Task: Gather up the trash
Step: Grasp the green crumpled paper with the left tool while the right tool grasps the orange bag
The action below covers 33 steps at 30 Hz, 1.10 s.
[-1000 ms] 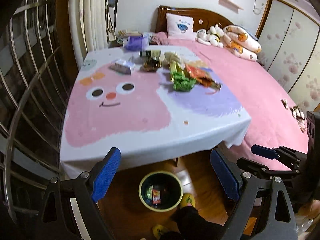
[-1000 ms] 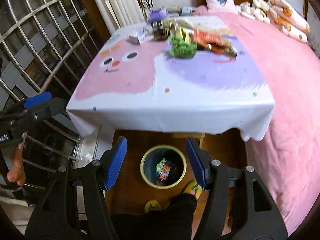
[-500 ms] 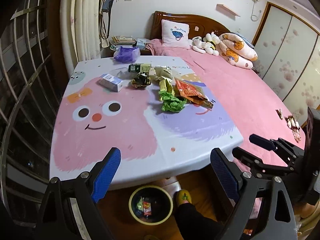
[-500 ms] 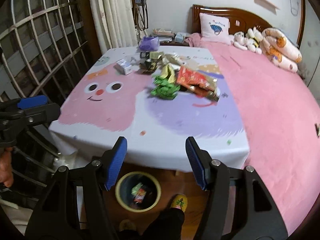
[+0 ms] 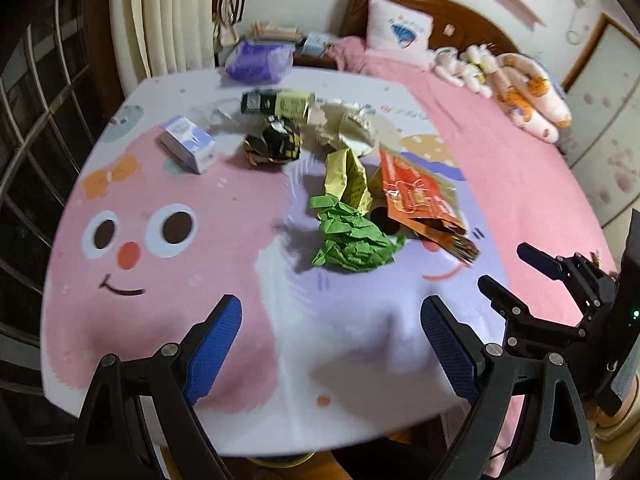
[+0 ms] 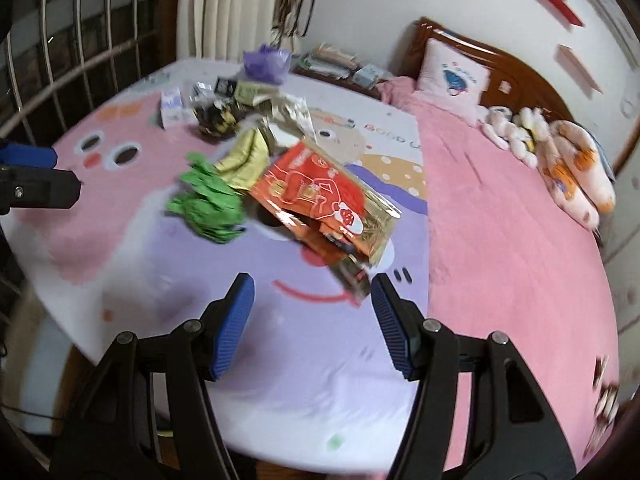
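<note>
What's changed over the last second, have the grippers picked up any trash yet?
Not yet. Both grippers came forward from over the floor bin to above the table, toward the trash pile. The right gripper now faces the orange packet; the left gripper faces the green wrapper. Jaws stayed open and empty; the trash has not moved.

1. The left gripper (image 5: pixel 331 354) has black angular plastic arms carrying ribbed blue rubber pads (image 5: pixel 212 348), with silver screws at the pivots.
2. The right gripper (image 6: pixel 312 326) looks identical, though motion blur softens detail.
</note>
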Each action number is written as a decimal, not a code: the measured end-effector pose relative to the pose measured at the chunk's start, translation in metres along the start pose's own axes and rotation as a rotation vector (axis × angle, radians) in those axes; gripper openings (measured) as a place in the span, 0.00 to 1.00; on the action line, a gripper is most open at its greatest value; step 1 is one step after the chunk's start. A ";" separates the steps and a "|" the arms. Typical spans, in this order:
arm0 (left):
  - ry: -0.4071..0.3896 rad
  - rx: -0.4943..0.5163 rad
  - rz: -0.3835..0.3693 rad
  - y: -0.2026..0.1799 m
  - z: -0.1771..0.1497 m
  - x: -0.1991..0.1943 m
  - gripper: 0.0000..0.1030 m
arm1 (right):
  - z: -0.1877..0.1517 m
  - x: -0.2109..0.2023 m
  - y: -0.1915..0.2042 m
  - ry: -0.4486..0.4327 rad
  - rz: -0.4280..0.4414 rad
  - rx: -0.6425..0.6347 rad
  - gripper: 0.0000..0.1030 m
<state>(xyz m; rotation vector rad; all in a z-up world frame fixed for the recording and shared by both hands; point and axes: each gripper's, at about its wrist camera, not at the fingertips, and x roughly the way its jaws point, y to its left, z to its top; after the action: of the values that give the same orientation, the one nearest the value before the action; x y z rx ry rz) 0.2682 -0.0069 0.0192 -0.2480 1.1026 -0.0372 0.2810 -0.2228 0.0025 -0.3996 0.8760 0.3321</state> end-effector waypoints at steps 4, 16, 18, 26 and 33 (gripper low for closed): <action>0.032 -0.054 0.033 -0.008 0.016 0.048 0.90 | 0.003 0.042 -0.002 0.006 0.031 -0.106 0.56; 0.059 -0.152 0.063 0.000 0.046 0.110 0.90 | 0.022 0.128 0.010 -0.036 -0.006 -0.343 0.56; 0.068 -0.166 0.062 -0.001 0.049 0.117 0.90 | 0.026 0.140 0.005 -0.028 0.010 -0.340 0.56; 0.100 -0.167 0.058 -0.006 0.054 0.136 0.90 | 0.044 0.161 -0.014 -0.032 0.109 -0.272 0.56; 0.101 -0.176 0.057 -0.007 0.059 0.148 0.89 | 0.056 0.175 -0.023 -0.021 0.140 -0.244 0.36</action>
<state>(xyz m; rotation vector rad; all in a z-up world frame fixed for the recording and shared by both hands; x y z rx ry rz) 0.3883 -0.0259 -0.0838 -0.3760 1.2148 0.0992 0.4336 -0.1963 -0.0998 -0.5604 0.8474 0.5748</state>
